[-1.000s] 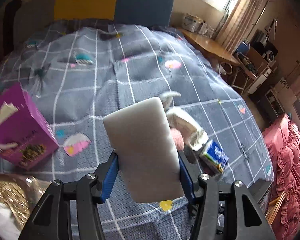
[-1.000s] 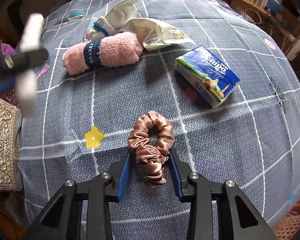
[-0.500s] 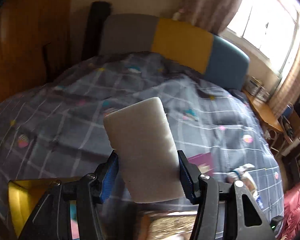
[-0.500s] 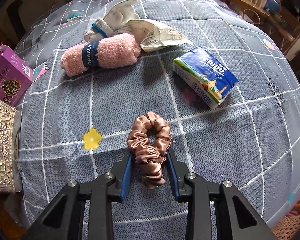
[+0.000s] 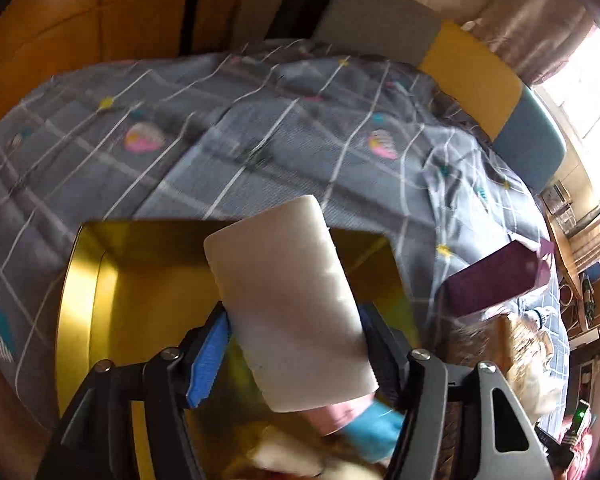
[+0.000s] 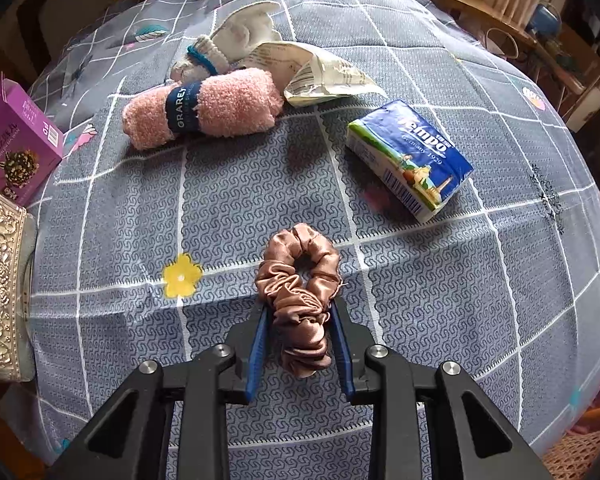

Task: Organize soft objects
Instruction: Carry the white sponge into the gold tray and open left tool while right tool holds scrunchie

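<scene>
My left gripper point(image 5: 296, 344) is shut on a white foam sponge point(image 5: 288, 300) and holds it above an open gold tin box point(image 5: 80, 292) on the bed. Soft pink and blue items point(image 5: 356, 424) lie blurred in the box below it. My right gripper point(image 6: 300, 332) is shut on a bronze satin scrunchie point(image 6: 300, 292) that rests on the grey checked bedspread point(image 6: 240, 200). Beyond it lie a rolled pink towel point(image 6: 204, 108) with a dark blue band, a white sock bundle point(image 6: 236, 40) and a blue tissue pack point(image 6: 412, 160).
A crumpled white paper packet point(image 6: 320, 72) lies by the towel. A purple carton point(image 6: 16, 140) point(image 5: 496, 280) and an embossed metal lid point(image 6: 0, 288) sit at the left bed edge. A padded headboard point(image 5: 472, 72) and a wooden desk point(image 6: 480, 8) lie beyond.
My left gripper has swung left with the sponge, from over the bedspread to over the gold box. My right gripper holds the scrunchie nearly still.
</scene>
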The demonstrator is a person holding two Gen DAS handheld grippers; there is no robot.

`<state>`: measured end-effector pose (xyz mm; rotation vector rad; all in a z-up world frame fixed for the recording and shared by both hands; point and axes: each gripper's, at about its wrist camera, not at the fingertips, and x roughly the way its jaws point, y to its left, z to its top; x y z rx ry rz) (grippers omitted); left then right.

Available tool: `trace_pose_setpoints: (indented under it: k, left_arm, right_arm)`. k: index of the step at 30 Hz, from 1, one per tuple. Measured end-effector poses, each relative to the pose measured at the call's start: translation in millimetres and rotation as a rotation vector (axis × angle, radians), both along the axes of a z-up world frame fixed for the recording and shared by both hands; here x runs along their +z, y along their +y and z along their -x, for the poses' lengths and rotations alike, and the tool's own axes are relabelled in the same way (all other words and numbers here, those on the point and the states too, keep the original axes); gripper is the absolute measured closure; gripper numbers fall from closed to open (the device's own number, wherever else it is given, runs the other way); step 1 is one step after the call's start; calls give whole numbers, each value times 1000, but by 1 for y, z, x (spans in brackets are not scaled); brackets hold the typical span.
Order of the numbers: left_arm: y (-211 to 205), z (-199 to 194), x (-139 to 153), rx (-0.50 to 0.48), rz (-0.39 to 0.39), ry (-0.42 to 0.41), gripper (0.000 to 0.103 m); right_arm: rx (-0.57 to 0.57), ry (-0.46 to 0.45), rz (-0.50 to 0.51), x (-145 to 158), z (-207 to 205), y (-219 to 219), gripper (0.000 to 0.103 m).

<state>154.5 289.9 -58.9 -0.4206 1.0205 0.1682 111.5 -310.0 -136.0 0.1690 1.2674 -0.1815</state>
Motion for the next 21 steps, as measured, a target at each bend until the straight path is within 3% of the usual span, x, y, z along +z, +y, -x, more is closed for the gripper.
trace_pose_setpoints:
  k: [4, 9, 12, 16, 21]
  left_arm:
    - [8, 22, -10, 35, -7, 8, 26]
    - [6, 50, -11, 72, -33, 5, 24]
    - [-8, 62, -8, 52, -83, -17, 24]
    - [-28, 83, 1, 14, -76, -78, 24]
    - [-57, 98, 16, -49, -79, -128, 24]
  right_arm:
    - [-10, -2, -9, 1, 0, -1, 73]
    - [-51, -5, -68, 2, 2, -9, 73]
    - [-79, -9, -123, 3, 3, -19, 71]
    - [-139, -23, -237, 4, 6, -37, 64]
    - [-148, -30, -254, 6, 8, -45, 64]
